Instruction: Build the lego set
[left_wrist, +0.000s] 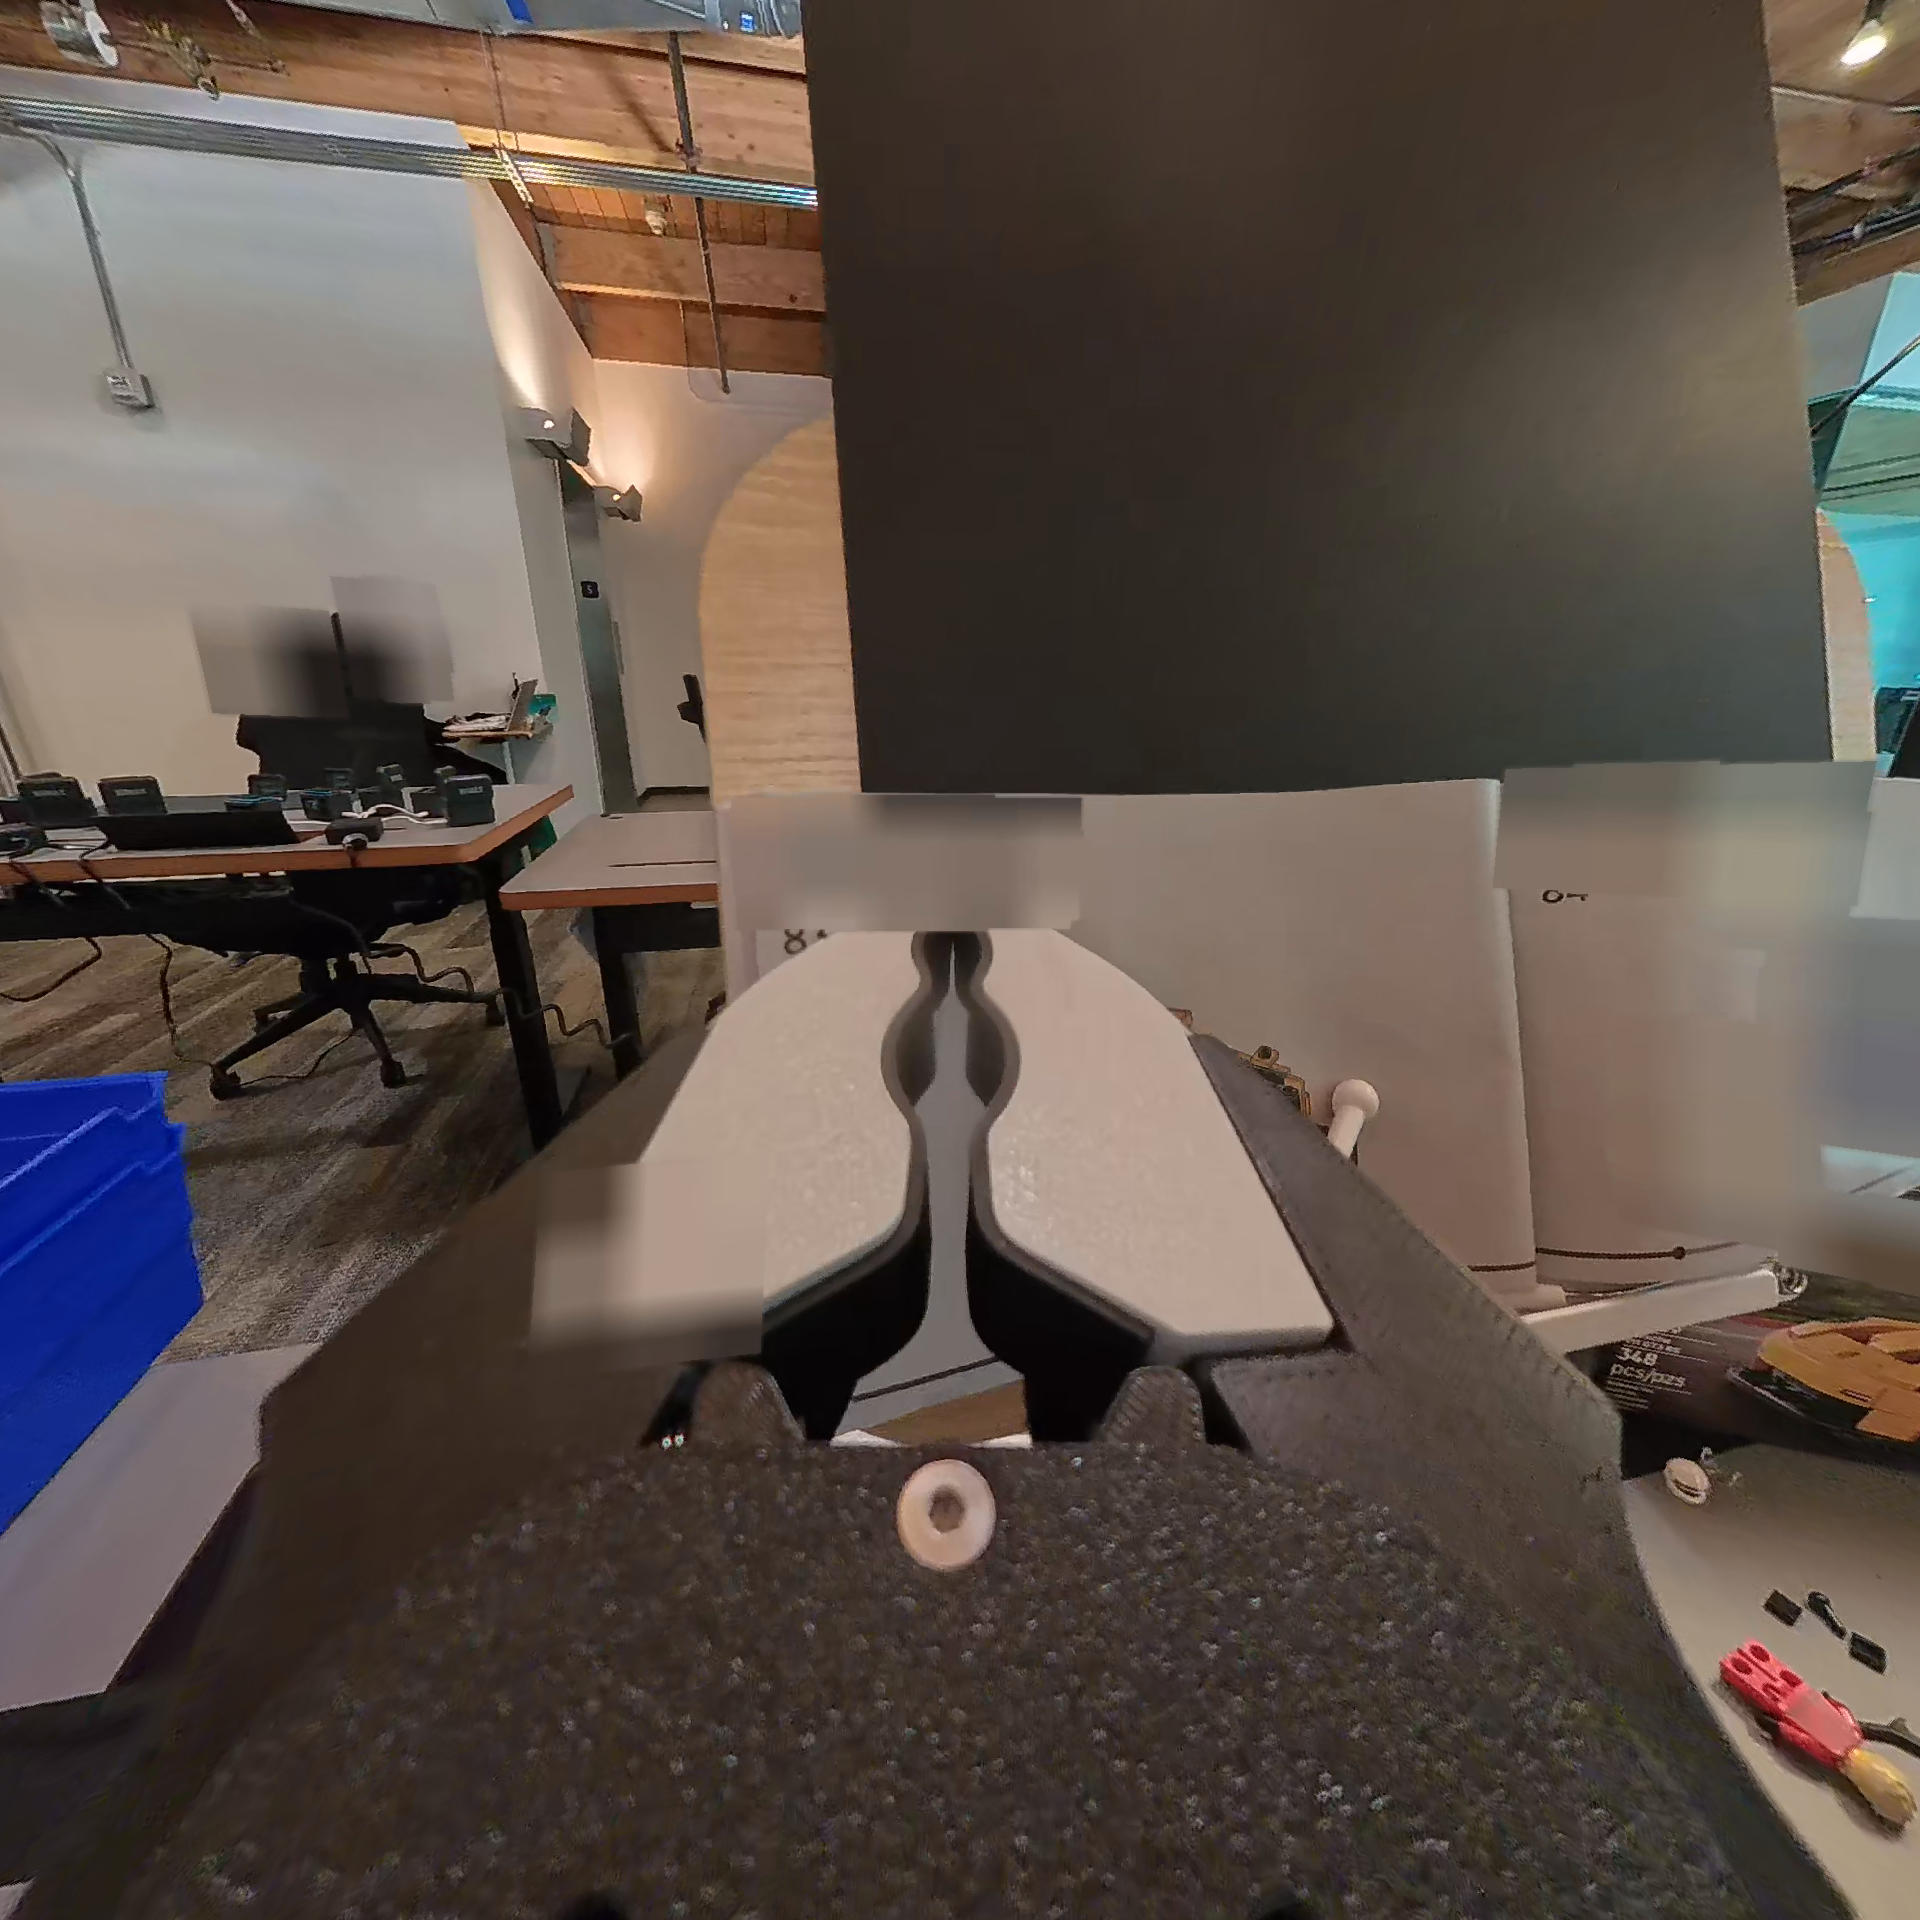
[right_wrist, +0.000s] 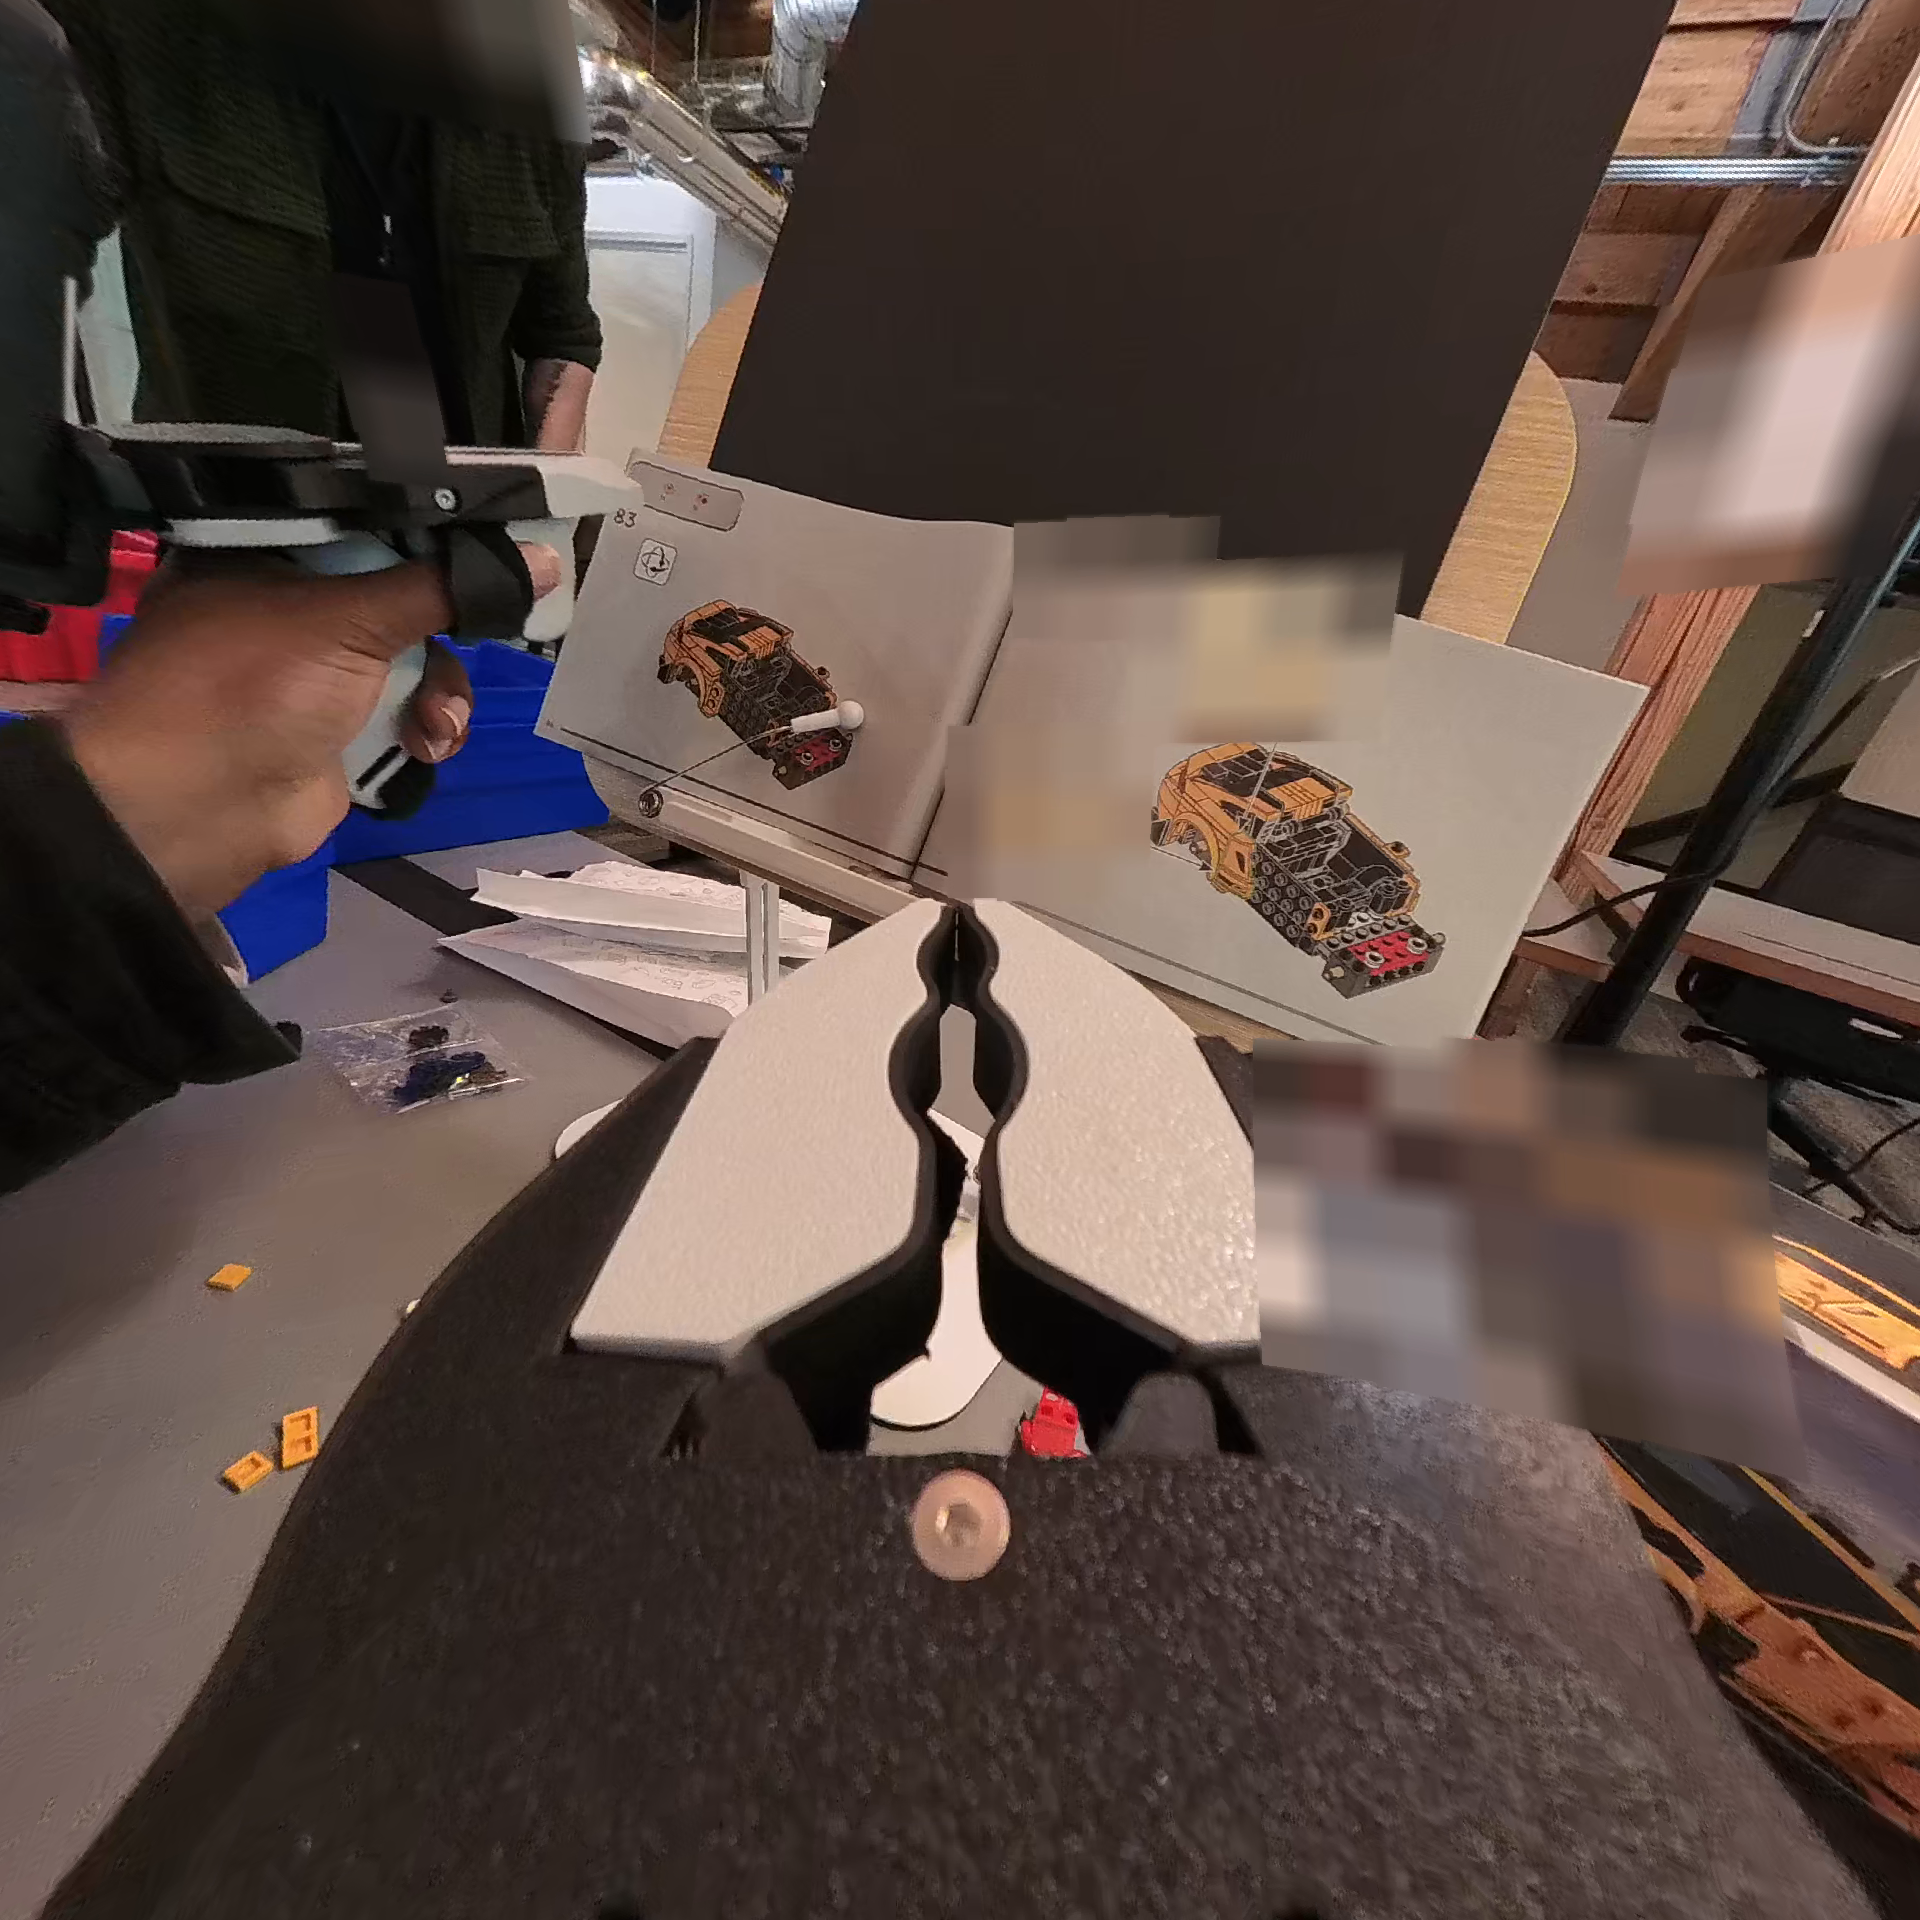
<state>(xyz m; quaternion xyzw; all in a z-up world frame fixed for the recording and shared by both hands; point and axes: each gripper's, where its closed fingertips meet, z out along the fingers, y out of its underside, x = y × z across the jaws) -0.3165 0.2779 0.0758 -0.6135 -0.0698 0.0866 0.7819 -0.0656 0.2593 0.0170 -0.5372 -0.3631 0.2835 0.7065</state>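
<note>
Both sets of fingers pressed together, nothing in either. My left gripper (left_wrist: 951, 940) is up in front of the open instruction booklet (right_wrist: 1039, 748) on its stand, well above the grey counter (right_wrist: 208, 1299); my left hand (right_wrist: 249, 707) shows on its grip. My right gripper (right_wrist: 958, 914) points at the booklet's lower edge (car diagrams on both pages). Loose orange tiles (right_wrist: 275, 1449), a small parts bag (right_wrist: 426, 1060) and a red brick piece (right_wrist: 1051, 1423) lie on the counter below.

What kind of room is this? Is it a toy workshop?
Probably an office workroom used for building brick models. Desks and a rolling chair stand behind, an open instruction booklet showing an orange car sits on a stand, and loose orange bricks lie on the grey table.
</note>
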